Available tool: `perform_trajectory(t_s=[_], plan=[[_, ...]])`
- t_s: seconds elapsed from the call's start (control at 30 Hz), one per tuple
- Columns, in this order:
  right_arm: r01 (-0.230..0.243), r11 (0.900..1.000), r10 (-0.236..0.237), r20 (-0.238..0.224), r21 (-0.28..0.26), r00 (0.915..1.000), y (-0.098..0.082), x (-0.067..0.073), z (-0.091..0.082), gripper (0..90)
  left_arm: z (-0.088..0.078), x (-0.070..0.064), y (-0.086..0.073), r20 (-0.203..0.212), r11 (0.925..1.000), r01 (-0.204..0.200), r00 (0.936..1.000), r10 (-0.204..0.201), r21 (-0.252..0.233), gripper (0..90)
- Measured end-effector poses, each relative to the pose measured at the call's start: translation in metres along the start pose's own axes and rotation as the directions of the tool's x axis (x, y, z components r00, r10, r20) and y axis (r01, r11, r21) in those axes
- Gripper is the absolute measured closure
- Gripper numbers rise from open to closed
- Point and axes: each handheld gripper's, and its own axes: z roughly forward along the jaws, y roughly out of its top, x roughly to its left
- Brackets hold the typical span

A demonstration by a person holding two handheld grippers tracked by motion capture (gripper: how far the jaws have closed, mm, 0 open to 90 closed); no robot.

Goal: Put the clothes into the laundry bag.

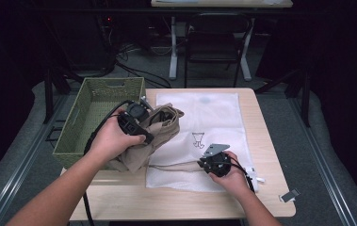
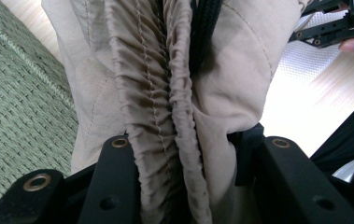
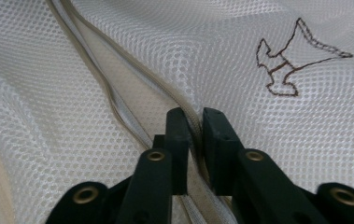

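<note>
A tan garment [image 1: 159, 134] with a gathered elastic waistband [image 2: 165, 93] hangs bunched between the jaws of my left gripper [image 2: 195, 144], which is shut on it. In the high view my left gripper [image 1: 143, 112] holds the cloth up over the table's left side, next to the basket. A white mesh laundry bag [image 1: 214, 117] lies flat on the table, with a small brown stitched figure [image 3: 289, 65] on it. At the bag's near edge my right gripper [image 1: 205, 162] is shut on the zipper edge [image 3: 118, 102], its pads [image 3: 178, 126] pinching the mesh [image 3: 95, 46].
A green woven basket [image 1: 112, 81] stands at the table's left rear, touching the garment. Bare wood [image 1: 261, 197] shows along the near edge, where a small grey tag [image 1: 289, 195] lies at the right corner. A black chair [image 1: 216, 42] stands beyond the table.
</note>
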Motion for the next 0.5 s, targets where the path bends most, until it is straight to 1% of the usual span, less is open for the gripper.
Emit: perform_trajectory(t_s=[0.03,0.07,0.1,0.2,0.3,0.5], plan=[[0.006,1.000,-0.006,-0.001,-0.002,1.0000,0.0004,-0.0009,-0.0009,84.5,-0.0002,-0.0001,-0.0001,0.000,1.0000,0.000,1.0000,0.000,-0.001,63.0],[-0.003,1.000,0.003,-0.002,-0.002,1.0000,0.0011,-0.0008,-0.0019,84.9,-0.0003,-0.0002,-0.0003,0.000,1.0000,0.001,1.0000,-0.001,-0.002,63.0],[0.005,1.000,-0.005,0.002,-0.005,1.0000,0.0017,-0.0013,-0.0023,85.3,-0.0004,-0.0001,-0.0004,0.000,1.0000,0.001,1.0000,-0.001,-0.002,63.0],[0.000,1.000,0.000,0.007,-0.002,1.0000,0.0031,-0.0004,-0.0026,85.7,-0.0005,-0.0001,-0.0008,-0.002,1.0000,0.001,1.0000,-0.001,-0.003,63.0],[0.010,1.000,-0.010,0.005,0.005,0.9999,0.0038,-0.0005,-0.0017,85.8,-0.0007,0.0002,-0.0013,0.001,1.0000,0.002,1.0000,-0.002,0.001,63.0],[0.008,1.000,-0.008,-0.011,0.012,0.9999,0.0064,-0.0027,-0.0042,86.2,-0.0029,0.0007,-0.0027,0.004,1.0000,0.006,1.0000,-0.006,-0.004,63.0]])
